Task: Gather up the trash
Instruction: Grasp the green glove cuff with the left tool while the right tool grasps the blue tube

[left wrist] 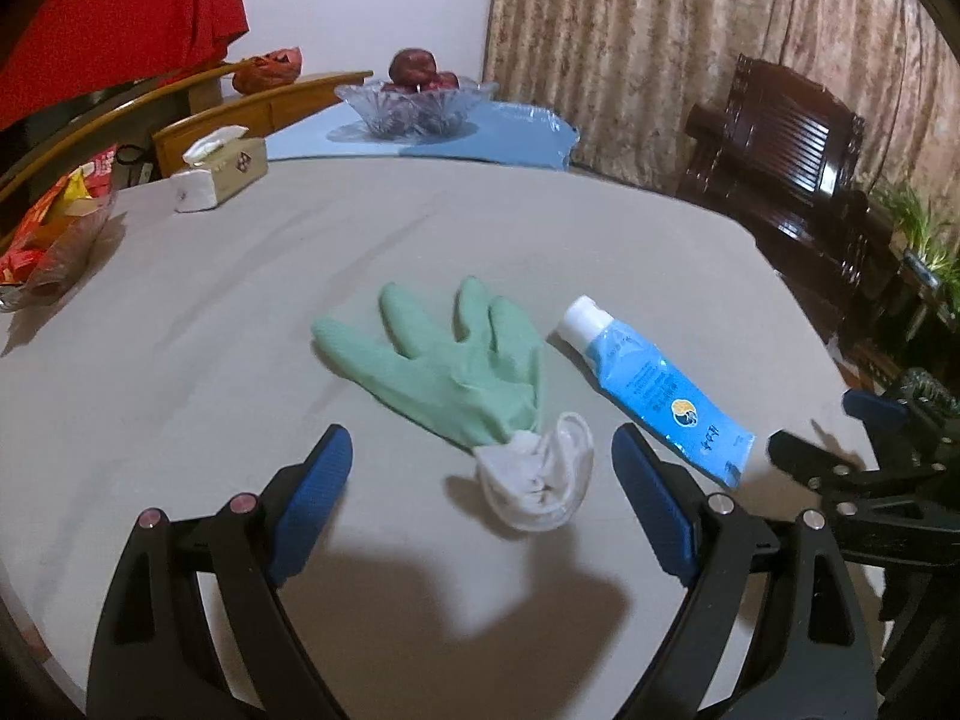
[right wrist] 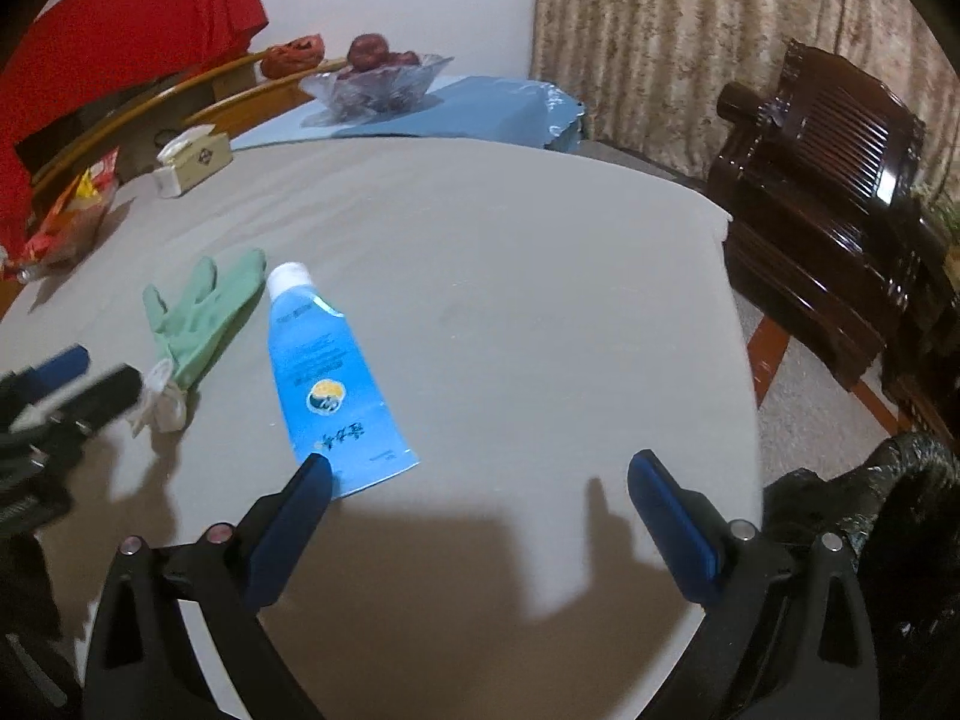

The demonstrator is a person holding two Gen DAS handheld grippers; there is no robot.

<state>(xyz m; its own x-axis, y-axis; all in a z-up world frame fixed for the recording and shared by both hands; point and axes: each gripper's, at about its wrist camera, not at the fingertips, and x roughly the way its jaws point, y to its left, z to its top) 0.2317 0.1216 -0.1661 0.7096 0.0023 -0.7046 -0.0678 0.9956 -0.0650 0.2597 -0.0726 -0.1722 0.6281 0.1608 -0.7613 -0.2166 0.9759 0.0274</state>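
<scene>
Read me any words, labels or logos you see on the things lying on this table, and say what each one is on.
Blue squeeze tube with white cap: dark handwritten-style characters near its flat end, not legible; a round yellow and dark logo; small print lines too blurred to read.
Beige tissue box: a dark diamond emblem, no readable words.
Red and yellow snack bag: print too blurred to read.

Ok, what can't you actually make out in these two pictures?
- Printed text on the blue tube: too small in both views.
- Black bag: cut off by the right wrist view's edge.
- Left hand-held gripper: blurred in the right wrist view.
- Snack packets: cut off at the left wrist view's left edge.
</scene>
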